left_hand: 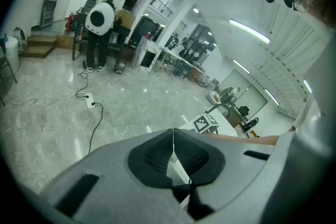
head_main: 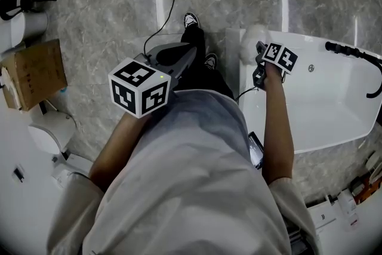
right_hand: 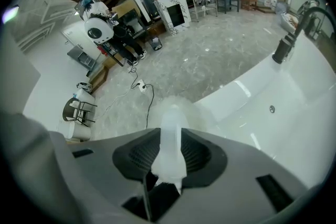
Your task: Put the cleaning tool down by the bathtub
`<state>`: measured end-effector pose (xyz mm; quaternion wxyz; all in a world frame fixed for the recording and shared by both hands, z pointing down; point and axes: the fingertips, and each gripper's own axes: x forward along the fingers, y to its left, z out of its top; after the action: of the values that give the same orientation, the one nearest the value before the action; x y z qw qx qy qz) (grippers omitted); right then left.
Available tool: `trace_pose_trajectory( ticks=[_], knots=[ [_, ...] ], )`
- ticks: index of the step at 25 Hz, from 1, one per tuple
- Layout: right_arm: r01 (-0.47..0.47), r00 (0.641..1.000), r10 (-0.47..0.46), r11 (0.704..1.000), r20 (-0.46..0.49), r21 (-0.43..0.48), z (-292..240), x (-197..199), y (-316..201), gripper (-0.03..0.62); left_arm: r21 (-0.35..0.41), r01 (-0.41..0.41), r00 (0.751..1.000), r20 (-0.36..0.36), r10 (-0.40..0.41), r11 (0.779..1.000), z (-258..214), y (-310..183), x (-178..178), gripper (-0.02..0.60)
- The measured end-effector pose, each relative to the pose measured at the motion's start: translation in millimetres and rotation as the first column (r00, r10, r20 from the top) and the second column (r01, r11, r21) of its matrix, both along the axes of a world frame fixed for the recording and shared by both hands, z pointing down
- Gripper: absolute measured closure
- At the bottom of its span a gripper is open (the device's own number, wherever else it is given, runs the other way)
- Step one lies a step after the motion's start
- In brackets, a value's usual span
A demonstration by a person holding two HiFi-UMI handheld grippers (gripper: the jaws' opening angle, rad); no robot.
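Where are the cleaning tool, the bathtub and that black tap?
cleaning tool (right_hand: 170,136): right gripper view, on its pale handle.
bathtub (head_main: 334,104): head view, on the bare white inner floor.
black tap (head_main: 350,51): head view, on its long horizontal arm.

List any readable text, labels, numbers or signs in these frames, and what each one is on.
No readable text in any view.
On the left marker cube and the right marker cube: black-and-white square patterns only, no letters or digits.
On the cardboard box: no print legible; too small to tell.
On the cleaning tool: plain white, no label visible.
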<state>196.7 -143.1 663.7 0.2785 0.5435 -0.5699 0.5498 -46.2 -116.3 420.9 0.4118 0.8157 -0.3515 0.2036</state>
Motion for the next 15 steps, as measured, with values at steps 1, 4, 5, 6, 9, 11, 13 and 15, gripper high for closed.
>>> trace_pose_trajectory(
  ticks=[1,4,5,6,9,11,13,15],
  knots=[
    [-0.001,1.0,0.001,1.0,0.001,0.002,-0.5,0.2,0.0,0.491,0.0,0.003,1.0,-0.001,-0.003,1.0,0.2,0.7,-0.1,0.572],
    [-0.007,1.0,0.007,1.0,0.011,0.005,-1.3,-0.3,1.0,0.479,-0.002,0.007,1.0,-0.006,-0.007,1.0,1.1,2.1,0.3,0.572],
    [-0.011,1.0,0.011,1.0,0.015,0.006,-1.9,-0.6,1.2,0.479,0.0,0.005,1.0,-0.007,-0.005,1.0,0.7,2.0,0.7,0.572],
    [-0.015,1.0,0.015,1.0,0.018,0.007,-2.8,-0.9,1.5,0.479,0.002,0.002,1.0,-0.007,-0.002,1.0,-0.1,1.9,1.0,0.572],
    [-0.018,1.0,0.018,1.0,0.019,0.011,-5.5,-0.2,3.4,0.477,0.008,0.0,1.0,-0.011,0.0,1.0,-2.0,2.5,2.4,0.572],
    [-0.018,1.0,0.018,1.0,0.021,0.015,-6.9,-0.1,4.9,0.477,0.01,0.0,1.0,-0.014,0.0,1.0,-2.5,3.6,3.1,0.572],
    [-0.018,1.0,0.018,1.0,0.025,0.019,-7.9,-0.4,6.7,0.477,0.009,0.001,1.0,-0.018,0.0,1.0,-2.4,5.0,4.0,0.572],
    [-0.021,0.999,0.02,1.0,0.029,0.023,-8.8,0.3,7.9,0.477,0.008,0.0,1.0,-0.028,0.0,1.0,-2.8,5.8,6.5,0.572]
  ],
)
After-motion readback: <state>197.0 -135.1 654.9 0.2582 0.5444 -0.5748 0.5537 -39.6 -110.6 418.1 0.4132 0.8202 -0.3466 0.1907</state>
